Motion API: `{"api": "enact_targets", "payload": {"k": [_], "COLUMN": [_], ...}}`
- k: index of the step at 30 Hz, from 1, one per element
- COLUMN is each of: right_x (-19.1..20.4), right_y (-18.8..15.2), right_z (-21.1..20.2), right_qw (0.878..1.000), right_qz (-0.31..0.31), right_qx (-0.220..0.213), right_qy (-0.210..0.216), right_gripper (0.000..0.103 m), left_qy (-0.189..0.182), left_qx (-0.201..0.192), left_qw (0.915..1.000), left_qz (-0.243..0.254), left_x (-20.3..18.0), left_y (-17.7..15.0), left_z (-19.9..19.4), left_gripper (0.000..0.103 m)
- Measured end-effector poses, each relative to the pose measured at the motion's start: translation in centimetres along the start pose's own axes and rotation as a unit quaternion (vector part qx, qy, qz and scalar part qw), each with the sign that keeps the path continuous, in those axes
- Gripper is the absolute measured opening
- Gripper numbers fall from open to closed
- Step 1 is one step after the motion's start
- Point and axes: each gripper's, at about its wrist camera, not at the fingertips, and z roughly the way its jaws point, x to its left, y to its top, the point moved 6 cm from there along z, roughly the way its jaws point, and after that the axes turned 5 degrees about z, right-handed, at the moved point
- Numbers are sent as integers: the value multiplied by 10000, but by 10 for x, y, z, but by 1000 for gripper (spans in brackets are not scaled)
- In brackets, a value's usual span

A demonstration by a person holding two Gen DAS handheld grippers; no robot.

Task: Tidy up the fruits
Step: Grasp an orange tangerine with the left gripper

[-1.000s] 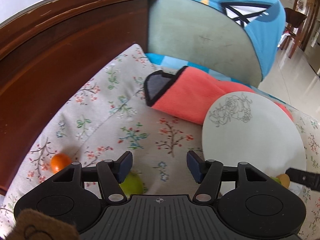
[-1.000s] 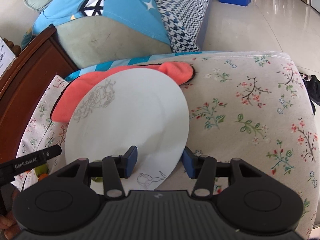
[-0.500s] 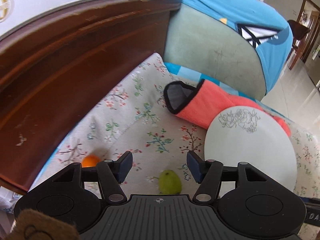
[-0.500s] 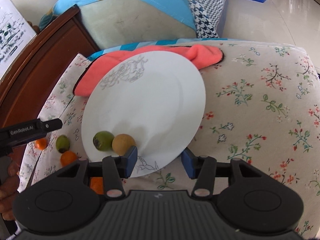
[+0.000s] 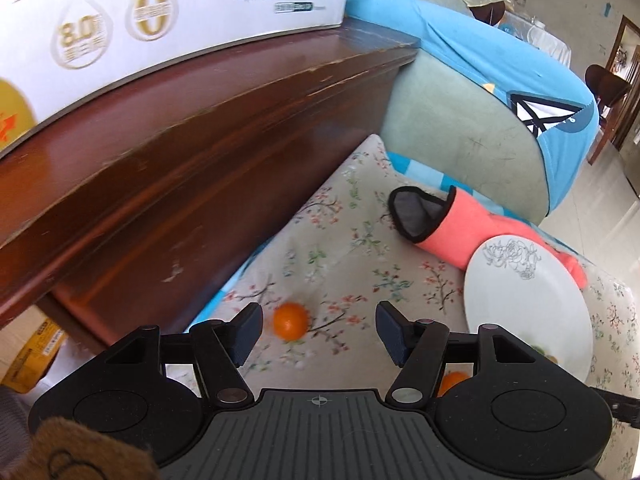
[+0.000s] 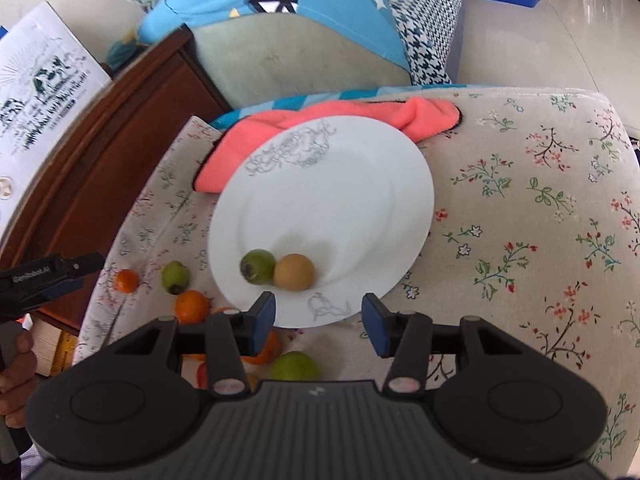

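Fruits: a green one (image 6: 258, 266) and a brown one (image 6: 294, 272) touch on the white plate (image 6: 340, 208); oranges (image 6: 192, 306) lie beside it. Left gripper (image 5: 318, 330), just opening, and right gripper (image 6: 319, 322) stand apart, empty.

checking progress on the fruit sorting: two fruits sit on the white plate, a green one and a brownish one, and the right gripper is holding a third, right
Not quite. The right wrist view shows the right gripper open with nothing between its fingers, hanging over the near rim of the white plate. The rest holds: a green fruit and a brownish fruit sit side by side on the plate.
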Motion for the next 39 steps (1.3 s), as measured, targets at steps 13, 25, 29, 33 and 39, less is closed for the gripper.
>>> {"api": "enact_targets", "payload": {"k": [13,25,29,33,39], "right_x": [2,-2,-2,-2,0], "right_y": [-26,-28,-30,-33,-38], "right_z": [-8,-2,1,3,7], "right_qw": [9992,9991,9989,9985,9976], "right_qz": [-363,-289,-269,-264,-387], "right_qx": [142,313,375,486,565], "right_qy": [-87,-40,0,56,52], "right_gripper": [50,50,50,50,49], "left_qy": [38,23,41,38,88], "left_qx": [138,76,76,43,9], "left_qw": [9996,9996,9998,9998,9994], "left_qz": [241,253,196,187,349], "left_x": [7,6,9,11,7], "left_y": [-21,-22,-20,-20,-20], "left_z": [30,54,61,65,68], "left_gripper": [58,38,27,25,25]}}
